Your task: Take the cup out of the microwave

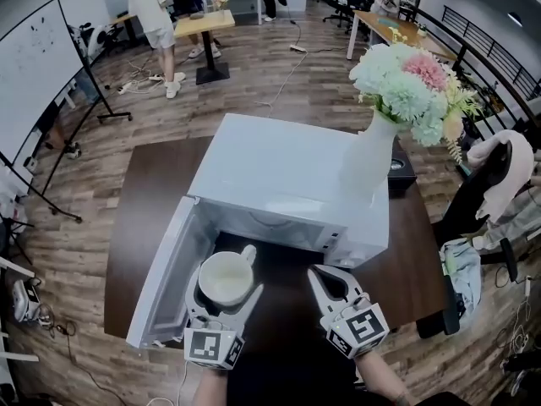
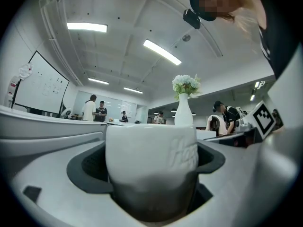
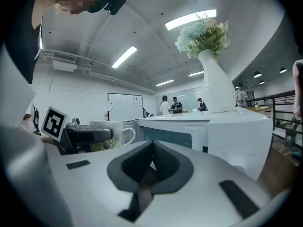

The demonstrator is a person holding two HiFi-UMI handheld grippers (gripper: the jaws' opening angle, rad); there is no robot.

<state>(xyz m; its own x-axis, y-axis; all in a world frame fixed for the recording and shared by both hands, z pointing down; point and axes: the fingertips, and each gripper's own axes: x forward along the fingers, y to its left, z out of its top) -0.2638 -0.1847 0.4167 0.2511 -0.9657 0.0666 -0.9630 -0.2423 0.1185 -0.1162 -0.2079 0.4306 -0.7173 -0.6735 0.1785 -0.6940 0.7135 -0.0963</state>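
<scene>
A white cup (image 1: 225, 277) with a handle is held in my left gripper (image 1: 221, 293), just in front of the open white microwave (image 1: 287, 184). In the left gripper view the cup (image 2: 150, 167) fills the space between the jaws, which are shut on it. The microwave door (image 1: 165, 277) hangs open to the left. My right gripper (image 1: 330, 284) sits to the right of the cup, in front of the microwave's control panel. Its jaws are shut, nothing between them (image 3: 150, 171). The cup (image 3: 113, 132) shows at the left in the right gripper view.
A white vase (image 1: 368, 166) with pale flowers (image 1: 414, 87) stands on the microwave's right rear corner. The microwave sits on a dark brown table (image 1: 152, 193). A small black device (image 1: 401, 169) lies behind the vase. People stand far back by other tables (image 1: 203, 25).
</scene>
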